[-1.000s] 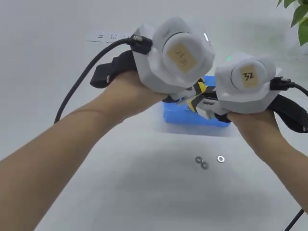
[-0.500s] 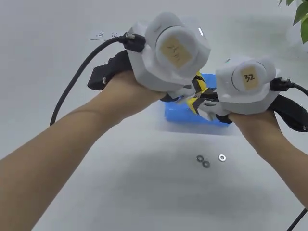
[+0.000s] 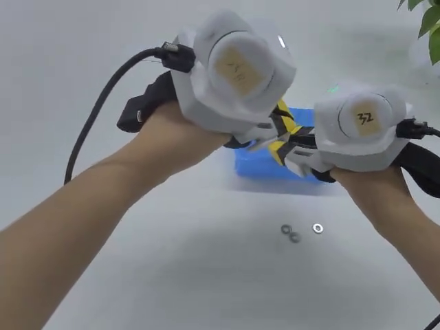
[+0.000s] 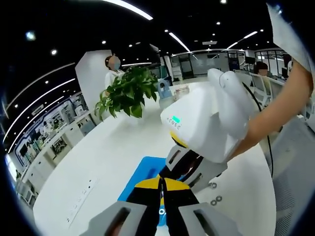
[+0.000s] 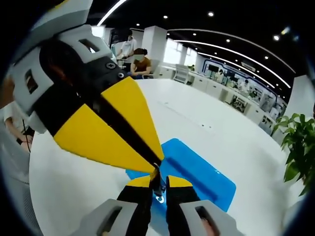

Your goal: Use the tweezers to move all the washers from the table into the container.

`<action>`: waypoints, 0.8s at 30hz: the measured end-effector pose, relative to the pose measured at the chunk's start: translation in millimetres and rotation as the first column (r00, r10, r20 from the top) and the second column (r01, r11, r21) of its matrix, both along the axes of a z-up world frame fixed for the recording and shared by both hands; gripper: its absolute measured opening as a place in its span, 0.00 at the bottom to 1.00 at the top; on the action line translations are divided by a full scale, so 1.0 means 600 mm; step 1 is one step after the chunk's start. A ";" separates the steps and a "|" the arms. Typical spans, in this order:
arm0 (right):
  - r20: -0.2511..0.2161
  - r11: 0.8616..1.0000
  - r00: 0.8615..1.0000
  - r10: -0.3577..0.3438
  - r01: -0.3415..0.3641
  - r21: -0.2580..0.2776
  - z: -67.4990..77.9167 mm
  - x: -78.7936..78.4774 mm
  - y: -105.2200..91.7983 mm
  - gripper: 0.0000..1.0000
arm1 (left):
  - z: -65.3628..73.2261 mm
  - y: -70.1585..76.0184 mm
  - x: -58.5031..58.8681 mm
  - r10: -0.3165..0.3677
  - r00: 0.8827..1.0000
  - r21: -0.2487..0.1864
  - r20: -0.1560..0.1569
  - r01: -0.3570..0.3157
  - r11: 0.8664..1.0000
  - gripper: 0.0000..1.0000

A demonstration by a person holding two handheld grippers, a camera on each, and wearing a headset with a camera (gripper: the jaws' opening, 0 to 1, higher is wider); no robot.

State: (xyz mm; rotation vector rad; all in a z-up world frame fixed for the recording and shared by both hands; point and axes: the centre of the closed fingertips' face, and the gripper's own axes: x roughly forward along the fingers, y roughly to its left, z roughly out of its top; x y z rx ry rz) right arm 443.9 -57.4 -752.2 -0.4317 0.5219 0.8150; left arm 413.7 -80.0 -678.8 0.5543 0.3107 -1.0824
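Logged the left gripper (image 4: 162, 183) higher above the container (image 3: 261, 166) than a second ago and the right gripper (image 5: 158, 181) nudged outward; found three washers (image 3: 294, 237) unmoved on the table (image 3: 172, 275), just short of the container. Found left jaws pressed shut, tips meeting the right's over the container. Cannot tell whether the nearly closed right jaws pinch the thin dark sliver (image 5: 157, 189) between them.

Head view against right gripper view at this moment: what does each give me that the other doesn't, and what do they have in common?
Head view: three washers lying on the white table, nearer the person than the container. Right gripper view: the yellow jaws of the left gripper up close, meeting at their tips just above the right gripper, and people seated in the background. Shared: the blue container and the plant.
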 end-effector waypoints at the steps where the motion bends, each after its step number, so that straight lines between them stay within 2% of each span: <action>1: 0.011 1.000 1.000 0.002 -0.002 0.005 0.008 -0.004 0.000 0.06 | 0.006 0.001 -0.004 -0.002 1.000 0.003 0.019 0.002 1.000 0.00; 3: 0.032 1.000 0.999 0.008 -0.009 0.019 0.029 -0.019 -0.002 0.06 | 0.014 0.004 -0.014 -0.012 0.999 0.011 0.036 0.012 1.000 0.00; 7: 0.076 0.999 0.996 0.035 -0.035 0.001 0.051 -0.045 -0.005 0.06 | 0.035 0.004 -0.035 -0.022 0.999 -0.019 0.035 0.022 1.000 0.00; 12: 0.092 0.999 0.995 0.037 -0.037 0.007 0.072 -0.072 -0.009 0.06 | 0.057 0.001 -0.062 -0.045 0.998 -0.042 0.038 0.047 0.998 0.00; 13: 0.098 0.999 0.995 0.036 -0.036 0.001 0.074 -0.076 -0.010 0.06 | 0.058 -0.002 -0.069 -0.059 0.998 -0.047 0.030 0.061 0.997 0.00; 16: 0.098 0.999 0.995 0.034 -0.034 -0.010 0.075 -0.090 -0.014 0.07 | 0.058 -0.005 -0.082 -0.078 0.997 -0.043 0.022 0.078 0.996 0.00; 20: 0.066 1.000 0.998 0.022 -0.022 0.006 0.069 -0.115 -0.013 0.05 | 0.049 -0.011 -0.100 -0.091 0.996 -0.055 -0.017 0.090 0.994 0.00; 24: 0.037 1.000 0.999 0.013 -0.012 -0.003 0.050 -0.139 -0.014 0.05 | 0.030 -0.016 -0.119 -0.102 0.993 -0.057 -0.060 0.099 0.994 0.00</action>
